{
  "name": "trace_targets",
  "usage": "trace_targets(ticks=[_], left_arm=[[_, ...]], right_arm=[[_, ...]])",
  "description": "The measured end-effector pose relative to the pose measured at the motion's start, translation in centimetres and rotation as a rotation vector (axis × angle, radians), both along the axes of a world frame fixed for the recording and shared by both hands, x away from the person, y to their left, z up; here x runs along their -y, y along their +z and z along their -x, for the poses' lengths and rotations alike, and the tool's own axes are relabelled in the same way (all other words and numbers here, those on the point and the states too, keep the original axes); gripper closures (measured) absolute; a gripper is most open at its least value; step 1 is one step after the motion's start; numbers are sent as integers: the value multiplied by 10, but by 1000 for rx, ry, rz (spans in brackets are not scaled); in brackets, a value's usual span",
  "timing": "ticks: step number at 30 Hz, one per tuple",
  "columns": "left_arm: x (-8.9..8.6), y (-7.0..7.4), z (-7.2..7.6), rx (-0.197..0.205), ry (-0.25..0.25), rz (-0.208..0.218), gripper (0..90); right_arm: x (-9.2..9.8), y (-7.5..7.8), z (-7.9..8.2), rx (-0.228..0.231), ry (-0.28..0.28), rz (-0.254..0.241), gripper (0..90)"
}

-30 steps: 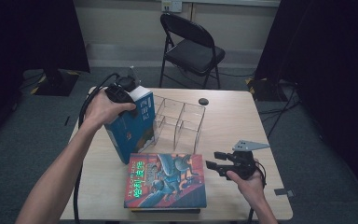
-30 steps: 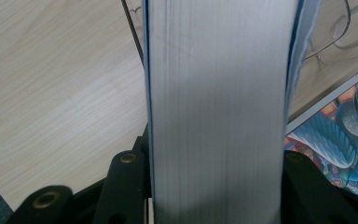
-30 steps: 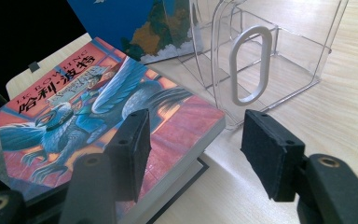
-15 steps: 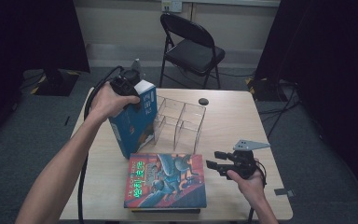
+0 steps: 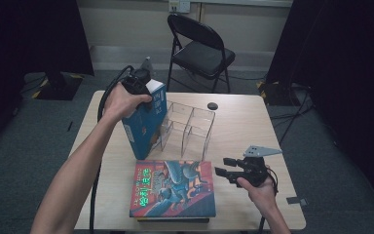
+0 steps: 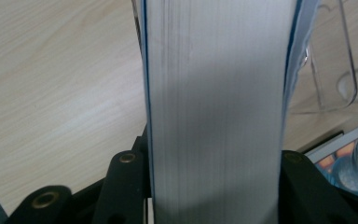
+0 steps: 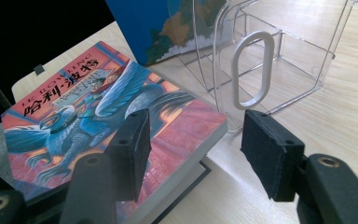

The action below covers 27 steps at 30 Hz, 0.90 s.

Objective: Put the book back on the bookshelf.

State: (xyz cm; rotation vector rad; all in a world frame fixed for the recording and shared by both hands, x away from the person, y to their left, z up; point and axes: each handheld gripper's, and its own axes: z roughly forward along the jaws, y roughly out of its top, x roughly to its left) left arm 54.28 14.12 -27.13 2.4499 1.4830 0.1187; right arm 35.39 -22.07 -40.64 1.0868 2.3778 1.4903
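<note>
The left gripper [image 5: 143, 90] clamps an upright blue book [image 5: 143, 127] beside a clear organizer [image 5: 187, 127]; the right gripper [image 7: 193, 154] hovers, jaws apart and empty, near a red book [image 7: 121, 116].

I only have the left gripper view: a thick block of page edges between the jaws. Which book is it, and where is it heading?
Observer: It is the blue book, held upright at its top by the left gripper, just left of the clear acrylic organizer.
Operator: Is it in a compartment yet?
Observer: No. In the high view it stands outside the organizer's left wall, bottom edge near the table.
Operator: What is the other hand doing?
Observer: The right gripper is open with nothing between its jaws, hovering beside the illustrated hardcover, which lies flat on another book.
</note>
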Motion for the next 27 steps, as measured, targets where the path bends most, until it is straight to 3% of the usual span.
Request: trace_targets(ticks=[14,19,23,27], left_arm=[[13,-5,-6,38,-15,4,605],[7,-7,-7,46,-3,31,586],[-6,-2,-1,103,11,61,550],[-15,-1,4,122,14,64,528]], right_arm=[[-1,2,1,4,6,-1,425],[1,3,4,10,13,-4,426],[1,1,4,4,13,2,426],[0,0,4,1,13,8,426]])
